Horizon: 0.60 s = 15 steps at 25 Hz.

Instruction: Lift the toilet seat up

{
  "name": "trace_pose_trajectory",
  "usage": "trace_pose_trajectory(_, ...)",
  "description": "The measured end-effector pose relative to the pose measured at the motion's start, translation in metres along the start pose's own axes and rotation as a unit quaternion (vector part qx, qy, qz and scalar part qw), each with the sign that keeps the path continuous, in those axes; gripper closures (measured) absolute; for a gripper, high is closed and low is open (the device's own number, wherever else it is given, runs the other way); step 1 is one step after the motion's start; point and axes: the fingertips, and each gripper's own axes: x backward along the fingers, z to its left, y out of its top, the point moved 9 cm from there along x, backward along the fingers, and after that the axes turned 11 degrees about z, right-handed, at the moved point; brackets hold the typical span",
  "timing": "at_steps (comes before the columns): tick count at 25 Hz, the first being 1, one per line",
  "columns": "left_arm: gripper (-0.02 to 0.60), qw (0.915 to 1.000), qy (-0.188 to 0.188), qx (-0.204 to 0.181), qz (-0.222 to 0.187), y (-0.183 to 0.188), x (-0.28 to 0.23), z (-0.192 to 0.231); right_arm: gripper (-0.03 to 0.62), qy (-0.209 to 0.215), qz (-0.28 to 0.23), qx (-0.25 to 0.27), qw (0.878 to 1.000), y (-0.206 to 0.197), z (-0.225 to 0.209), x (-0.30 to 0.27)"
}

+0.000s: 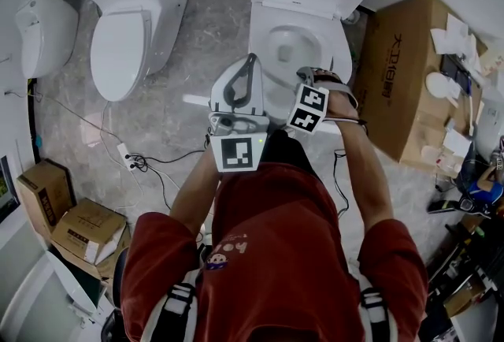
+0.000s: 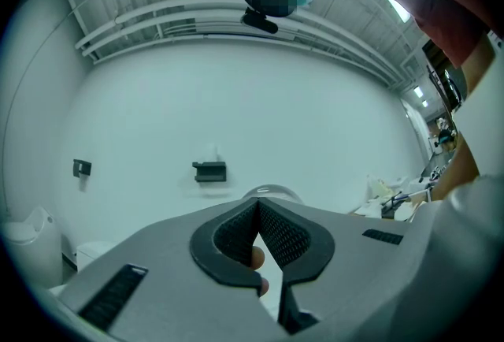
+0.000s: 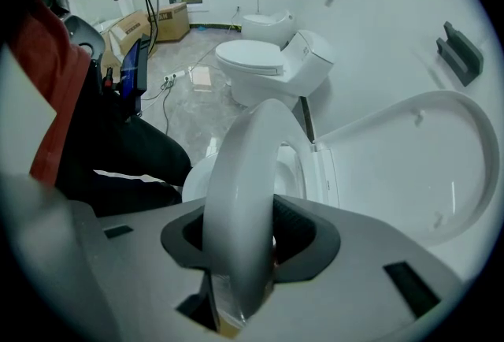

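While my right claw [image 3: 250,242] grips the seat [image 3: 244,175], its own view shows the white ring standing edge-on between the jaws. At my end the seat is lifted off the bowl [image 3: 197,179] and tilted toward the lid [image 3: 409,167], which stands open behind the bowl. The seat's lower end drops out of sight between the jaws. From the head view that claw sits over the bowl's near rim, but its marker cube [image 1: 309,108] and my hand [image 1: 340,102] cover the jaws, and I cannot pick the seat out there. My left claw [image 2: 258,206] is pinched narrow, tips meeting with nothing between them. Through the gap lower down only a couple of fingertips [image 2: 255,258] show. It hangs at the bowl's left front. A second toilet [image 1: 130,25] stands well left of the bowl, and a box [image 1: 398,80] just right of it.
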Motion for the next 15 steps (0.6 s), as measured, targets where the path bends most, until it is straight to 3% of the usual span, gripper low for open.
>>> trace_pose_trajectory(15, 0.574, 0.9997, 0.013, 0.022, -0.005, 0.011, 0.007, -0.002, 0.467, -0.060, 0.004, 0.003, 0.998, 0.000, -0.009, 0.012)
